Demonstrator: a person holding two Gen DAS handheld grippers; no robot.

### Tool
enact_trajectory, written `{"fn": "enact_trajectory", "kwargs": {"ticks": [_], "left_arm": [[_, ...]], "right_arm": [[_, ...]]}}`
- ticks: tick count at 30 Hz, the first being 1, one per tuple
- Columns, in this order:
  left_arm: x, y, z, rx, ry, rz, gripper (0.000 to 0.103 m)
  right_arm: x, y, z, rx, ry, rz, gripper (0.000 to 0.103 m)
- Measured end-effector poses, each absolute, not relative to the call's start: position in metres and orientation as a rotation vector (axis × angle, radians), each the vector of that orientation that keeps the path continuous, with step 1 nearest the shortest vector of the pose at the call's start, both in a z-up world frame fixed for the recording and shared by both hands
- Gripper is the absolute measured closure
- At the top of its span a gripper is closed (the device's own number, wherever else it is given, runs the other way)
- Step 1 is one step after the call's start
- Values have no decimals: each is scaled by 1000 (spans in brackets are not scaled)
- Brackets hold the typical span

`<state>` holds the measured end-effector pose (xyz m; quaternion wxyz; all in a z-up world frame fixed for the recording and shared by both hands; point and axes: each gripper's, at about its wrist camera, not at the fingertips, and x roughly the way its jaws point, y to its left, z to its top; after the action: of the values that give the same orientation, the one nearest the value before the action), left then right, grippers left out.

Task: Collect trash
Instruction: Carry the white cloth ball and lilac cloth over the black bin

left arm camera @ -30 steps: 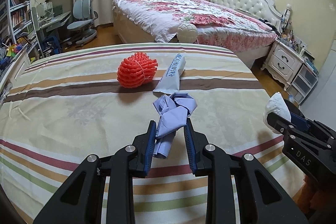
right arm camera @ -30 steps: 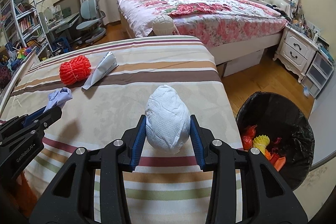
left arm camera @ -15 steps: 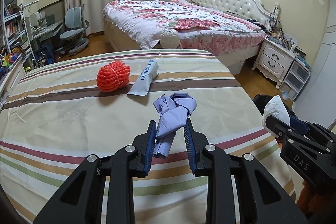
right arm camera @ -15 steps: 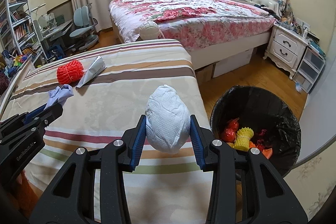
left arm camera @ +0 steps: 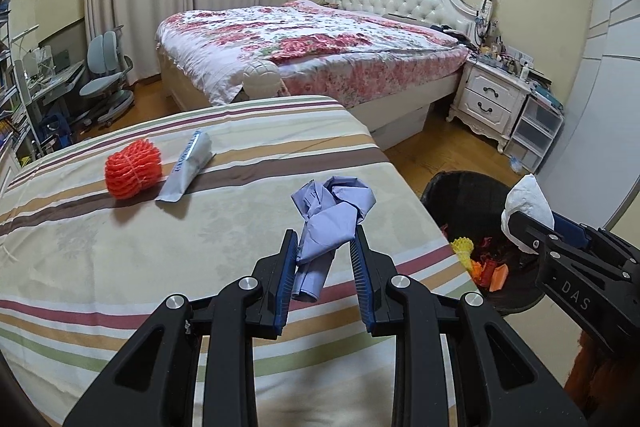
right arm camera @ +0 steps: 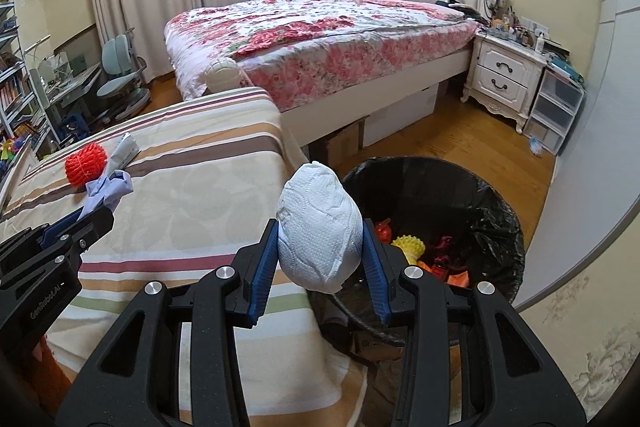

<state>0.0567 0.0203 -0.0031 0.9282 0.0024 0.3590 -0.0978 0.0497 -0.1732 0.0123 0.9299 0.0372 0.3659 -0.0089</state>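
Note:
My left gripper [left arm camera: 325,247] is shut on a crumpled lilac paper wad [left arm camera: 330,217] and holds it above the striped bed cover [left arm camera: 120,267]. My right gripper [right arm camera: 320,247] is shut on a white tissue ball [right arm camera: 320,231] near the rim of a black-lined trash bin [right arm camera: 480,187]. The bin holds yellow, red and orange scraps [right arm camera: 412,247]. An orange foam net ball [left arm camera: 133,169] and a grey tube wrapper [left arm camera: 190,165] lie on the cover further back. The right gripper and its tissue also show in the left wrist view [left arm camera: 526,205].
A flowered bed [right arm camera: 320,39] stands behind, with a white nightstand [right arm camera: 504,79] and plastic drawers [right arm camera: 556,111] at right. A desk chair [right arm camera: 120,83] and shelves are at far left. Wood floor lies between the bed and the bin.
Both grippers have swung right with their loads. The trash bin has come into the left wrist view and sits closer under the tissue ball in the right wrist view.

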Motion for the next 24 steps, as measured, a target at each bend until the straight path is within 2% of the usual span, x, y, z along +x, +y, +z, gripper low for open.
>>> {"fn": "enact_trajectory", "kwargs": {"ticks": [24], "left_arm": [[96, -103, -22, 141, 755, -361, 75]], "right_arm": [[69, -273, -13, 188, 774, -211, 64]]}}
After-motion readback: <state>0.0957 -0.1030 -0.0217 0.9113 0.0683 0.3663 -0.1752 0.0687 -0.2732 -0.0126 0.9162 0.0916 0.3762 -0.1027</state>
